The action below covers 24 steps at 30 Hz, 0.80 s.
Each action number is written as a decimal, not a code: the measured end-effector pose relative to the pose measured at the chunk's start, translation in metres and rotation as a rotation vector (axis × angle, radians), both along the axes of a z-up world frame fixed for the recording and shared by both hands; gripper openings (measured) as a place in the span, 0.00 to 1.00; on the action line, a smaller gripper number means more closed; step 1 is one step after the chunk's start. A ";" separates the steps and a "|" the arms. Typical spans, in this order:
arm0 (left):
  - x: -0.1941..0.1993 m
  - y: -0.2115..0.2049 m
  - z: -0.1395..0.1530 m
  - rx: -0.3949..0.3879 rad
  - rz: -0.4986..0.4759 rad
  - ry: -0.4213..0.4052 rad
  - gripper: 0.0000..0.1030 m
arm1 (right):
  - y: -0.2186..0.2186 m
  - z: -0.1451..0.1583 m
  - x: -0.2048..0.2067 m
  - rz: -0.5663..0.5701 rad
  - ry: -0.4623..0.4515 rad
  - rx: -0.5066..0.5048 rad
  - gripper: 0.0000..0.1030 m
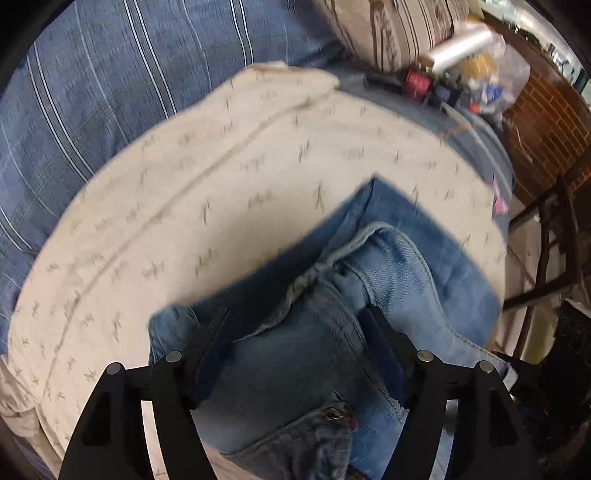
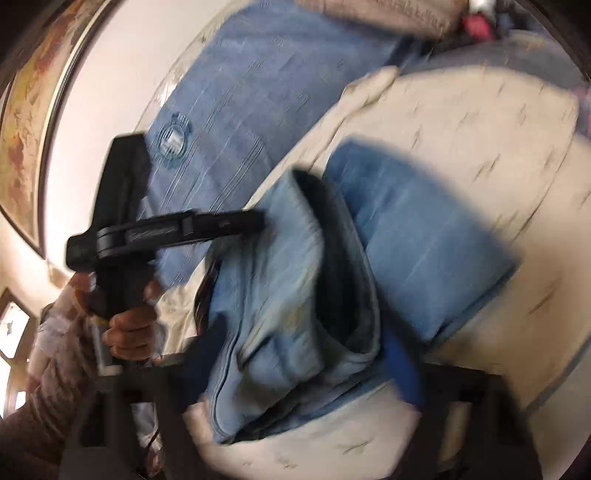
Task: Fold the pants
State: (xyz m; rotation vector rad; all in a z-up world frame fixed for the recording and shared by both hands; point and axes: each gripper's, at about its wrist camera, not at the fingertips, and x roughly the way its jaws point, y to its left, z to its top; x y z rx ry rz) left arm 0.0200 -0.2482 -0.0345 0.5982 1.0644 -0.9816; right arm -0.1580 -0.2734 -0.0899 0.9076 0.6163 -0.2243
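Blue denim pants (image 1: 332,302) lie bunched on a cream patterned cloth (image 1: 221,155). My left gripper (image 1: 299,314) straddles a thick fold of the denim near the waistband, fingers pressed against it on both sides. In the right wrist view the pants (image 2: 288,295) hang lifted in a fold, with a lower layer (image 2: 417,229) flat on the cloth. My right gripper (image 2: 295,391) is blurred, with denim lying between its fingers. The left gripper (image 2: 255,221) enters from the left and grips the fold's upper edge.
A blue striped bedspread (image 1: 92,92) lies beyond the cream cloth. A striped pillow (image 1: 388,26) and a clutter of small items and plastic bags (image 1: 472,74) sit at the far right. A dark chair frame (image 1: 554,240) and brick wall stand at the right edge.
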 end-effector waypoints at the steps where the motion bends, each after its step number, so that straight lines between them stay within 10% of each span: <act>1: -0.003 0.001 0.001 -0.018 -0.020 -0.014 0.62 | 0.005 0.002 0.000 0.007 0.005 -0.031 0.48; 5: -0.022 0.013 0.030 -0.126 -0.071 -0.004 0.30 | 0.020 0.033 -0.006 0.020 -0.029 -0.140 0.38; 10: -0.037 0.005 0.057 -0.201 -0.055 -0.084 0.33 | 0.009 0.062 -0.014 -0.044 -0.086 -0.234 0.33; 15: -0.036 -0.024 -0.008 -0.050 0.028 -0.137 0.45 | -0.040 -0.010 -0.006 -0.100 0.094 -0.047 0.37; 24: -0.065 -0.014 0.014 -0.059 0.052 -0.226 0.56 | -0.035 0.015 -0.036 -0.160 -0.014 0.003 0.68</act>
